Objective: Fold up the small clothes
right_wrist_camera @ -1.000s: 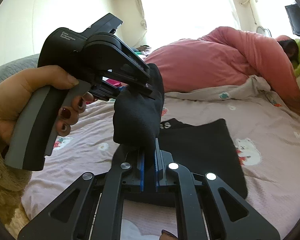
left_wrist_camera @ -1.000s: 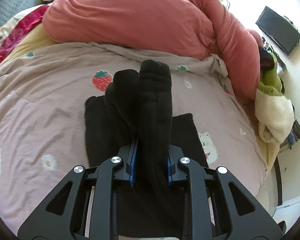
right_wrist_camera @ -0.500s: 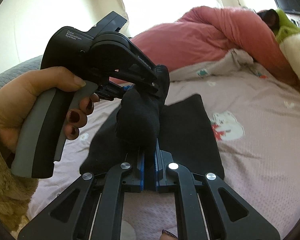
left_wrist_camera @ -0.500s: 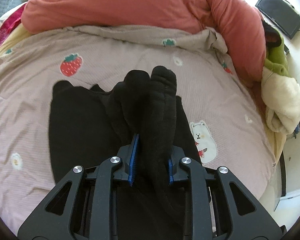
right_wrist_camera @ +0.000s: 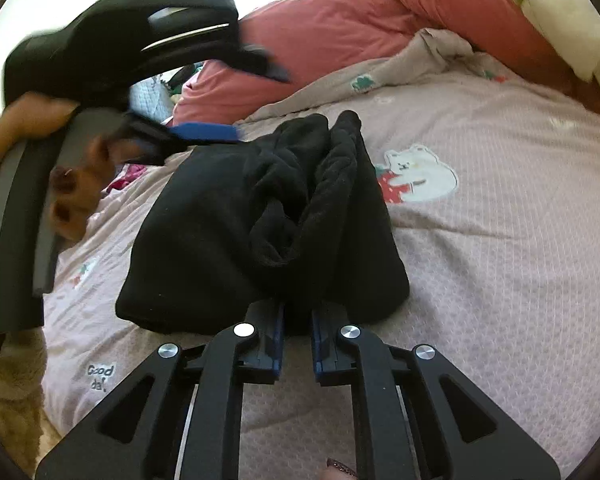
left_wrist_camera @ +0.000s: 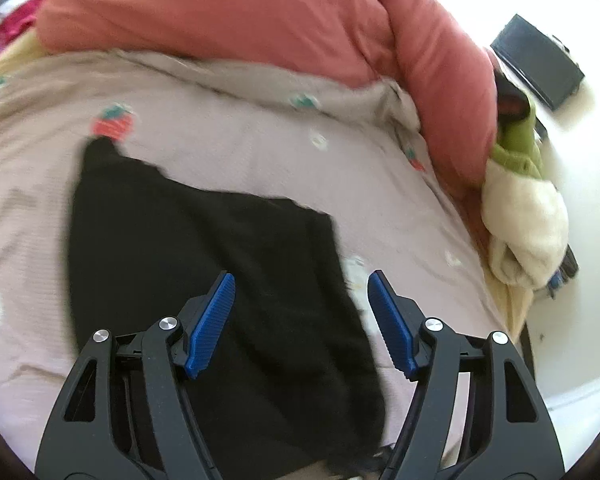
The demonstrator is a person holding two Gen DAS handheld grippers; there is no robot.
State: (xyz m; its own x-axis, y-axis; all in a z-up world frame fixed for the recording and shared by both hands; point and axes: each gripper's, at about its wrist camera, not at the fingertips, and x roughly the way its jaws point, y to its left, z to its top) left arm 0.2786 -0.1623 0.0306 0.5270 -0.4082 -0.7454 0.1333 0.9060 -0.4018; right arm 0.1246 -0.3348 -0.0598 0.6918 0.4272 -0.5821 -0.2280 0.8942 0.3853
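Note:
A black fuzzy small garment (right_wrist_camera: 300, 196) lies bunched on top of a flat black cloth (right_wrist_camera: 204, 240) on the bed. My right gripper (right_wrist_camera: 296, 336) is shut on the near end of the black garment. My left gripper (left_wrist_camera: 300, 320) is open and empty, hovering above the flat black cloth (left_wrist_camera: 204, 264). It also shows in the right wrist view (right_wrist_camera: 204, 132), up and to the left of the garment, blurred.
The bed has a pale pink sheet (left_wrist_camera: 240, 152) with strawberry and bear prints. A big red duvet (left_wrist_camera: 260, 20) is heaped at the back. White and green clothes (left_wrist_camera: 524, 216) lie at the bed's right edge. A dark screen (left_wrist_camera: 540, 64) is beyond.
My left gripper has opened, let go of the black garment and pulled up and away. The garment has dropped onto the flat black cloth. My right gripper still holds its end.

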